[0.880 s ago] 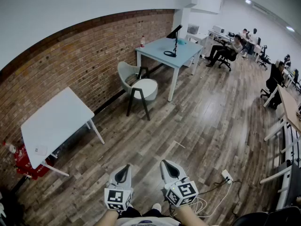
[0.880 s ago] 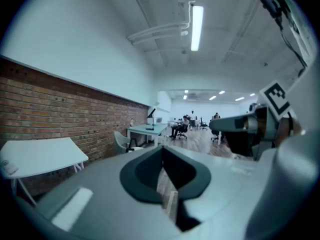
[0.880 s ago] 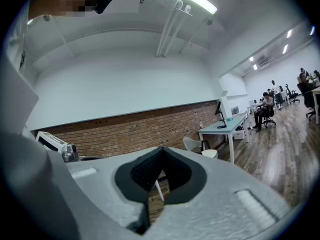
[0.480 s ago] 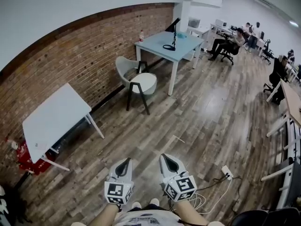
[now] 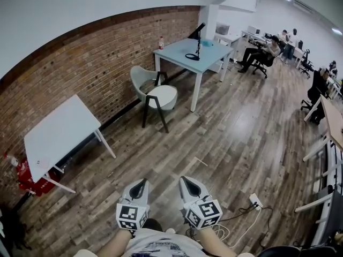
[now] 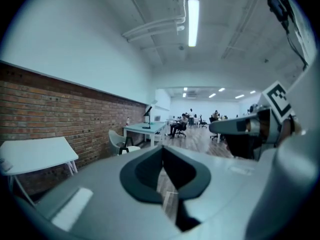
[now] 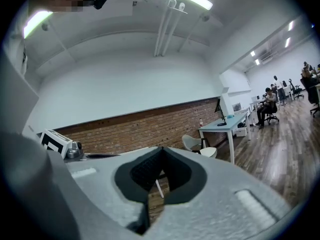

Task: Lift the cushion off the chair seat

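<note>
Left gripper [image 5: 140, 184]: down by your body, fingers [image 6: 145, 173] pressed together, nothing between them.
Right gripper [image 5: 185, 182]: just beside it, fingers also closed on nothing.
Floor [image 5: 177, 143]: open wood planks between you and the goal, and you're well short of it.
White worktop [image 5: 59, 135]: off to your left by the brick wall, not your concern.
Chair [image 5: 140, 77]: pale shell on dark legs, near the wall.
Cushion [image 5: 163, 96]: lying flat on that chair's seat, untouched.
Handling: it looks like a thin, soft pad, so expect it to be light, to sag when lifted, and to be in no danger from a firm pinch.
Where to grip: I'd take the front edge, one gripper towards each corner, so it comes up level.
Blue worktop [image 5: 185, 58]: right behind the chair, so mind its edge as you raise the pad.
</note>
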`<state>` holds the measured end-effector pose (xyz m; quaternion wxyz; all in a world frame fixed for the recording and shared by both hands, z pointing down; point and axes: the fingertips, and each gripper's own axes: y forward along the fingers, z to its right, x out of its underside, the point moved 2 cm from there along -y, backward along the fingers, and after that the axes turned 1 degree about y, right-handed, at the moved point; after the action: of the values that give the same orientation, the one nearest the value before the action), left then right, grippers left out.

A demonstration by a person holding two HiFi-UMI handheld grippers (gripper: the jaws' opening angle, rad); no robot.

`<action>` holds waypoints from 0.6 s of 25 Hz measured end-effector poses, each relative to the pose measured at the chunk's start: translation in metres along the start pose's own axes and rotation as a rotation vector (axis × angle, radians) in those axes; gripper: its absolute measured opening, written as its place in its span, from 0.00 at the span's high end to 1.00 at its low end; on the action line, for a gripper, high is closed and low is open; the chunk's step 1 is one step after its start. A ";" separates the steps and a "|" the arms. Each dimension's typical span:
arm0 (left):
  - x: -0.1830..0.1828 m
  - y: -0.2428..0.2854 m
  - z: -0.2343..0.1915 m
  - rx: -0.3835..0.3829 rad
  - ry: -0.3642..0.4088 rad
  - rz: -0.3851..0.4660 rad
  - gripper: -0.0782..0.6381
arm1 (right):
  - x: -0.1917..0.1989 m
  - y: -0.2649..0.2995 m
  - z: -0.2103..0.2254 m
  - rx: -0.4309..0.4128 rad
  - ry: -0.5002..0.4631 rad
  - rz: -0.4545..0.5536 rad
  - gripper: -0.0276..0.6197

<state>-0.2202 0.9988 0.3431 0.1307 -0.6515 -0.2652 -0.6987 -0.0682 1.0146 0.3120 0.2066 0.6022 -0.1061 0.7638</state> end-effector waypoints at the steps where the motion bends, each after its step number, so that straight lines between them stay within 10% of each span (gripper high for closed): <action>1: -0.001 0.005 0.001 0.005 0.004 -0.001 0.90 | 0.000 0.003 0.005 0.000 0.004 -0.001 0.96; 15: -0.020 0.188 -0.089 0.032 -0.011 0.012 0.90 | -0.020 0.179 0.100 0.004 0.015 -0.038 0.96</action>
<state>-0.1935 0.7919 0.3599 0.1439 -0.6548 -0.2728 -0.6901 -0.0563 0.8103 0.3336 0.2206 0.5986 -0.0915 0.7646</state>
